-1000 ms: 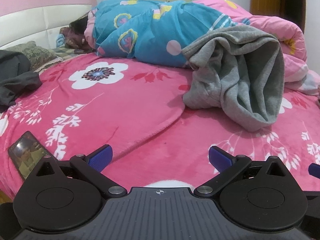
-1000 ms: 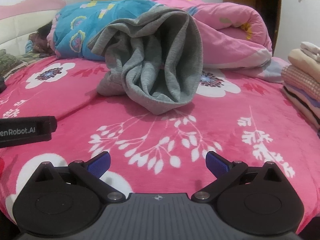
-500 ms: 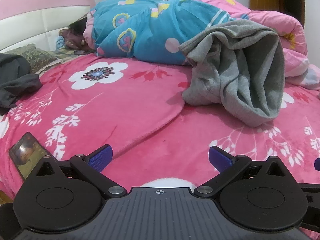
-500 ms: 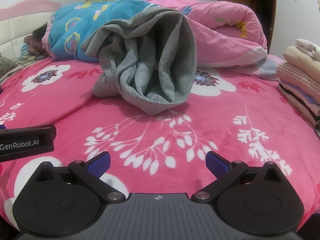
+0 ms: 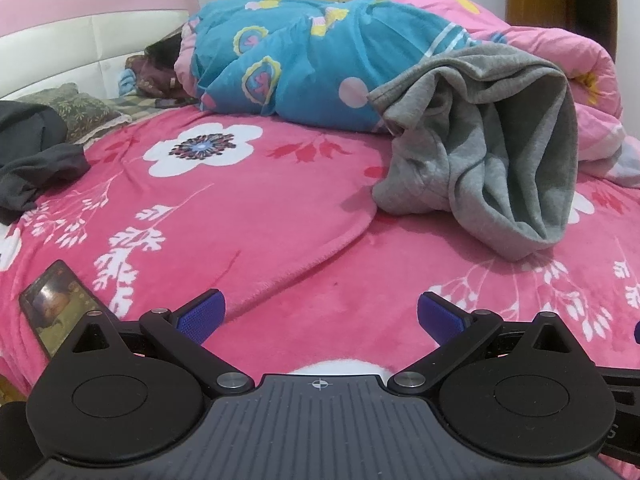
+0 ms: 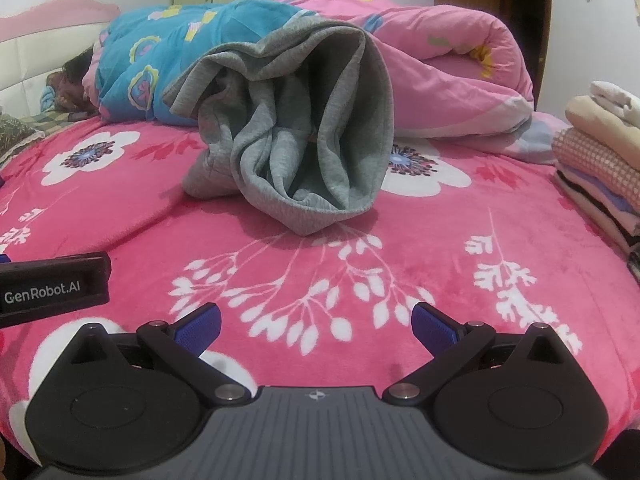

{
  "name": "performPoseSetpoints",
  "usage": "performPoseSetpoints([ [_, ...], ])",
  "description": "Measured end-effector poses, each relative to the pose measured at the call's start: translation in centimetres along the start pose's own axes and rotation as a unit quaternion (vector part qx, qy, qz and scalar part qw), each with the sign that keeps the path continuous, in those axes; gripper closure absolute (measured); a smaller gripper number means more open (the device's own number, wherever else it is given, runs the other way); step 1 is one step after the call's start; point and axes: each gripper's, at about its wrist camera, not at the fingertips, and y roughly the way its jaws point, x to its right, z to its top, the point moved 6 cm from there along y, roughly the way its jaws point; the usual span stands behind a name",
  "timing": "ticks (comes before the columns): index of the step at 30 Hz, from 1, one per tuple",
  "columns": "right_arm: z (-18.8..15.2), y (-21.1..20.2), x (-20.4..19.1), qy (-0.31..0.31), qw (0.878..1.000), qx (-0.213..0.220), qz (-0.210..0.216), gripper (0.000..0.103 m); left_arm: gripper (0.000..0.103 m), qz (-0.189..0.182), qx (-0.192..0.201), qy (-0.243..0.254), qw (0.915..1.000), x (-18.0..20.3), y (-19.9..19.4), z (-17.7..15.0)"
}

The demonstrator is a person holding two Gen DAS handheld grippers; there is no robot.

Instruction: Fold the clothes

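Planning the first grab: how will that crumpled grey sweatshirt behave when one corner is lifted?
The grey sweatshirt is slumped in soft folds, so it will probably hang limp and unfurl. Its thick fleece looks fairly heavy. It may drag on the plush pink blanket.

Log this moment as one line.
left gripper open, empty | right gripper open, empty | crumpled grey sweatshirt unfolded on pink floral blanket
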Motion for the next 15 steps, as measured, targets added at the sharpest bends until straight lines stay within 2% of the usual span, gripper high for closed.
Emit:
performPoseSetpoints([
  [15,0.27,-0.09,-0.06,-0.002,1.000,0.006,-0.001,0.000,0.000,0.007,-0.002,-0.006,1.0000,-0.50,0.06,0.02],
])
